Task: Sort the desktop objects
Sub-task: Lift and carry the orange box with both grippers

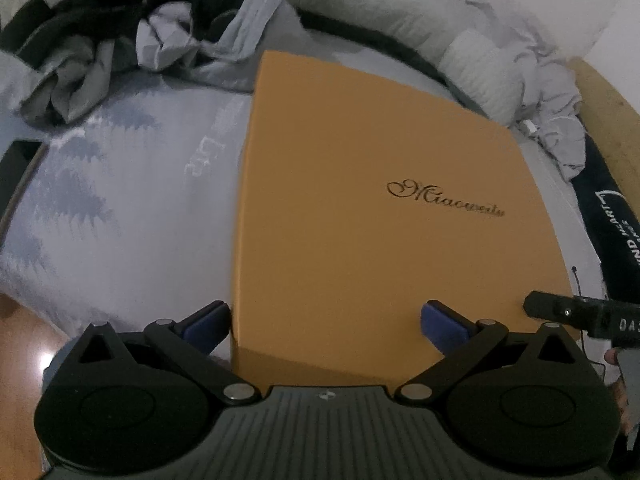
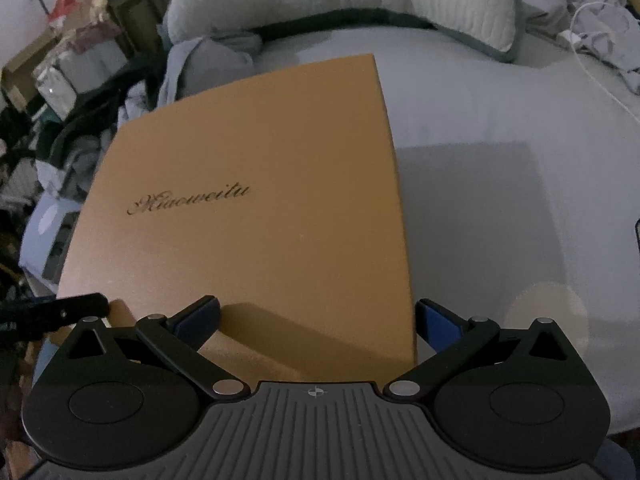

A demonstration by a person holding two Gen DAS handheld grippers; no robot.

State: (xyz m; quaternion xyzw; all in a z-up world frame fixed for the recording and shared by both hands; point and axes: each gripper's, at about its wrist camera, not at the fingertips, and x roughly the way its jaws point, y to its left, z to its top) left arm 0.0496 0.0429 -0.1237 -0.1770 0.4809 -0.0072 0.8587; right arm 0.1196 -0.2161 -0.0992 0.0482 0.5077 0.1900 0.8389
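Orange box point(image 1: 360, 200), flat, smooth cardboard, lies on soft bedding point(image 1: 120, 220).

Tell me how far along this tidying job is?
Nothing looks sorted yet. In hand: the left gripper and right gripper are both open, each straddling a near corner of the orange box lying on the bed; neither is clamped on it. Left to do: grip and move the box. Crumpled clothes remain heaped beyond it.

Matt cardboard box point(image 1: 360, 200), cloth bedsheet point(image 1: 120, 220)
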